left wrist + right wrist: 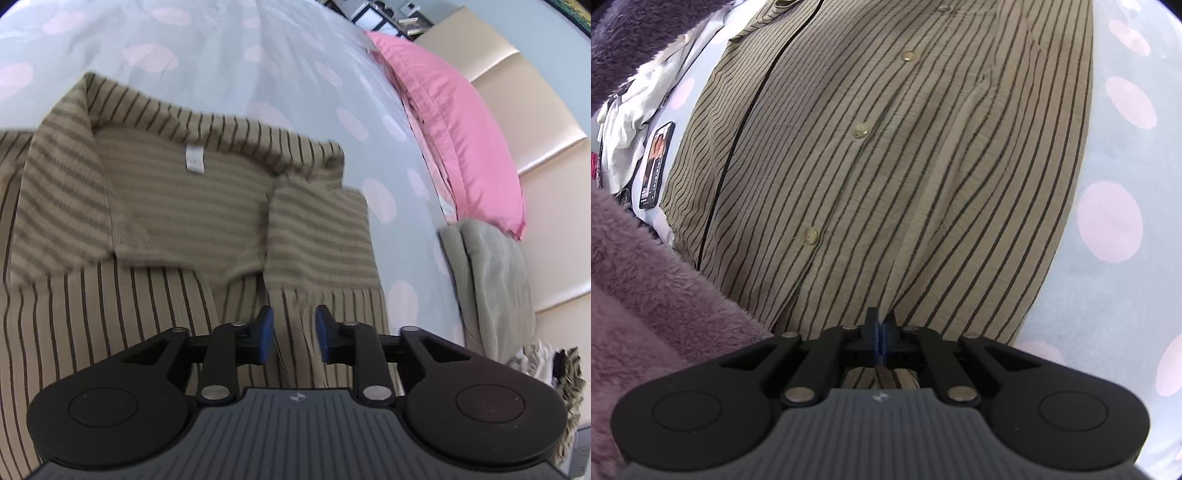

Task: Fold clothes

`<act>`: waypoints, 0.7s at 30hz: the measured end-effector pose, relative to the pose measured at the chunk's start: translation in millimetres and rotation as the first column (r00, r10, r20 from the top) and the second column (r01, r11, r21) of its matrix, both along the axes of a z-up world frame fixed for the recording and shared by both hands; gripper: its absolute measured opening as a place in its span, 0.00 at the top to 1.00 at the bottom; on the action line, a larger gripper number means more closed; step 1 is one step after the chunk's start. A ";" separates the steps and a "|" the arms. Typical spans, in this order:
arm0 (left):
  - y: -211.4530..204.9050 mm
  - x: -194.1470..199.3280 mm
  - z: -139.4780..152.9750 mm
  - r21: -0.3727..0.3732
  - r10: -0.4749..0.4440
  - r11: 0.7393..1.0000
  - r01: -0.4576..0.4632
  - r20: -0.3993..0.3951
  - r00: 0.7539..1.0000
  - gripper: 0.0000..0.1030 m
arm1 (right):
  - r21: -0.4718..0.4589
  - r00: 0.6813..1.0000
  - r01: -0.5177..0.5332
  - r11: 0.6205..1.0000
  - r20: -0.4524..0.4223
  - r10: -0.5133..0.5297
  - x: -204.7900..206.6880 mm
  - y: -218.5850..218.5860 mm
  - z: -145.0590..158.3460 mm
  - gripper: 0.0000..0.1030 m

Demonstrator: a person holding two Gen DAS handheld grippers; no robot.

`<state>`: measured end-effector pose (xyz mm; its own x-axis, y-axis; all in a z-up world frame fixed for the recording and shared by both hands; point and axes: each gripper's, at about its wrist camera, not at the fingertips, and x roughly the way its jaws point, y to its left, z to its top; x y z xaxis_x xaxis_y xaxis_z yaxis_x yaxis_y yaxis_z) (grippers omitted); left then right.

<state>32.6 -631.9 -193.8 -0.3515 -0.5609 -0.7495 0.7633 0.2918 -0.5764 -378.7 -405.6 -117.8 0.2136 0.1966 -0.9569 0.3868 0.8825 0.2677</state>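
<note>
Overhead, left wrist view:
- Left gripper (294, 334): jaws parted, blue pads (266, 332) apart, nothing pinched between them; hovering just above the shirt front near the collar.
- Striped shirt (110, 314): spread flat on the bed, tan with dark stripes, collar opened toward the far side, lying roughly centred on the sheet.
- Neck label (194, 158): white, inside the back of the collar.
- Bedsheet (229, 55): pale blue with pink dots, beneath the shirt.
- Pink pillow (454, 122): along the right edge, against a beige padded headboard (535, 122).
- Grey blanket (487, 280): bunched just below the pillow.

Next, right wrist view:
- Right gripper (881, 332): clenched tight, blue pads pressed together; whether shirt cloth is caught in them, impossible to tell.
- Striped shirt (905, 166): button placket running up the middle, buttons (861, 130) fastened, fabric directly under the gripper.
- Purple fleece (646, 288): fluffy, at lower left, touching the shirt edge.
- Phone (656, 164): screen lit, left of the shirt.
- White cloth (635, 103): crumpled, beside the phone.
</note>
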 end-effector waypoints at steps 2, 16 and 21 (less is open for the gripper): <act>7.2 -9.4 1.9 -0.003 -0.008 1.000 0.008 0.023 1.000 0.59 | -0.011 1.000 -0.004 1.000 -0.001 0.004 0.2 2.9 1.9 0.98; 27.5 -31.8 18.1 -0.067 -0.022 0.997 0.028 0.086 0.996 1.00 | -0.096 0.991 -0.081 0.992 0.102 0.091 3.7 25.6 32.7 0.98; 33.7 -24.7 7.3 -0.030 -0.011 0.999 0.015 0.119 0.993 1.00 | -0.081 0.988 -0.103 0.991 0.110 0.111 14.7 34.1 32.9 0.98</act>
